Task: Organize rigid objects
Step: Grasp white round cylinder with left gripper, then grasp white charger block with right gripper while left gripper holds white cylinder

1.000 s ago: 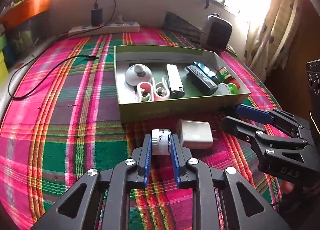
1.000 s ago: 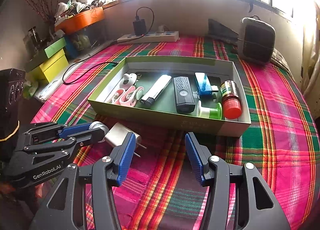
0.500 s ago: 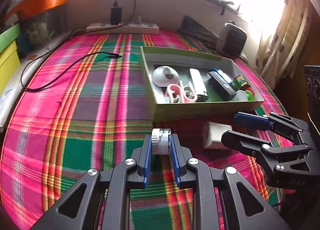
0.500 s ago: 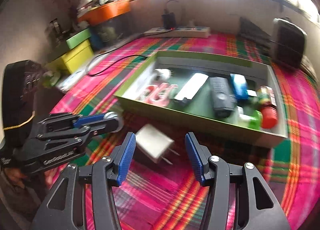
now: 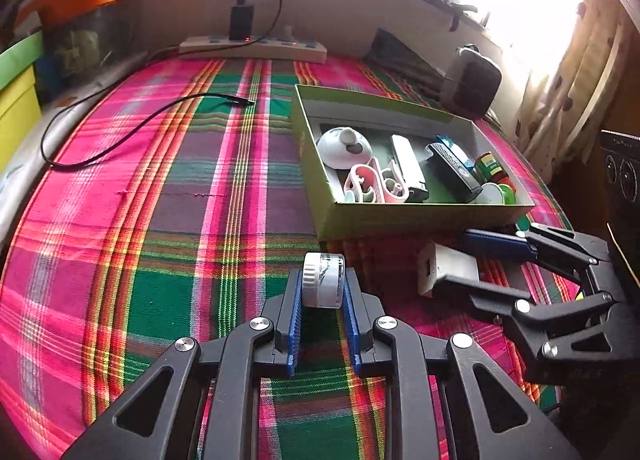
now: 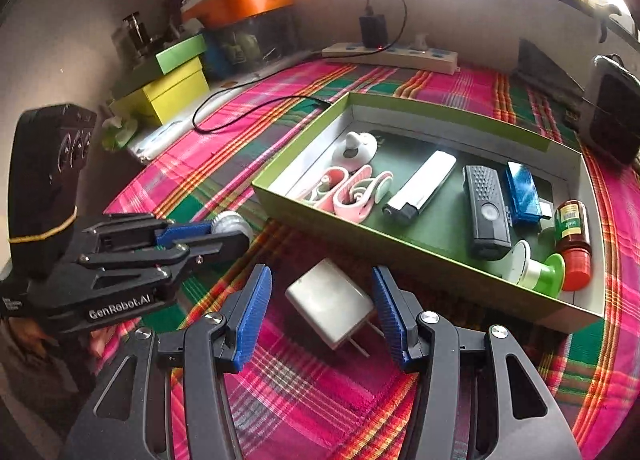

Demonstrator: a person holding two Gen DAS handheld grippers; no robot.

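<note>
Clamping a small white ridged wheel (image 5: 323, 279) tight, your left gripper (image 5: 322, 292) hangs over the plaid cloth (image 5: 160, 220). Your right gripper (image 6: 320, 300) stands wide, straddling the white plug adapter (image 6: 330, 302) without touching; adapter lies just before the green box (image 6: 400, 244).

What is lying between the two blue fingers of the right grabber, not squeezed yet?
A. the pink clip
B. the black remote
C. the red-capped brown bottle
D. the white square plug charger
D: the white square plug charger lies on the checked pink and green cloth between the open blue fingers of the right gripper, which do not touch it; the other things sit in the green cardboard box.
</note>
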